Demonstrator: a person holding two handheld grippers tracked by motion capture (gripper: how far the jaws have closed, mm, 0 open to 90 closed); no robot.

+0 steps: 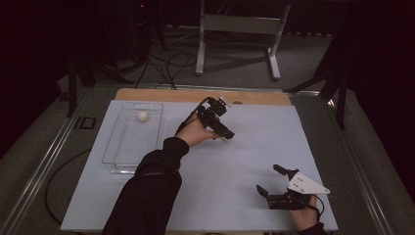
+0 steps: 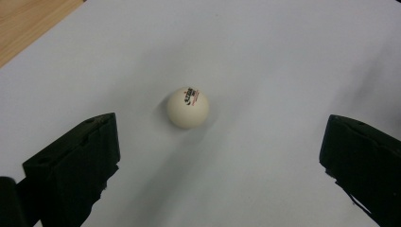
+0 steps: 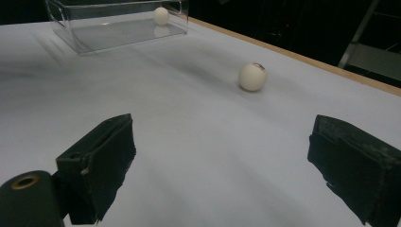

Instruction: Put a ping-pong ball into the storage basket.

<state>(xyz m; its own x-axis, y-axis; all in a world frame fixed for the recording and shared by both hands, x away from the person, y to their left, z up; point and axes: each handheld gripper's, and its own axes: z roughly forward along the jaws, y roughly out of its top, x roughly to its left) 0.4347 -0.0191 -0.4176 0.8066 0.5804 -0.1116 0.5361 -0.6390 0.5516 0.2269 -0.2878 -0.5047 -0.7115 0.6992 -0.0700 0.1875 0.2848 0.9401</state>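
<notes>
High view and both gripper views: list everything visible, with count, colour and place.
White ping-pong balls: two; one inside the clear bin, one loose on the mat with a printed logo, ahead of the left gripper's open jaws.
Clear plastic rectangular bin: one, transparent, left part of the mat.
Pale blue mat: one, covering the table.
Wooden table edge: light brown, far side.
White metal stand: one, on the floor beyond the table.
Left gripper: black, mid-table, open.
Right gripper: black with grey plate, near right, open.
</notes>
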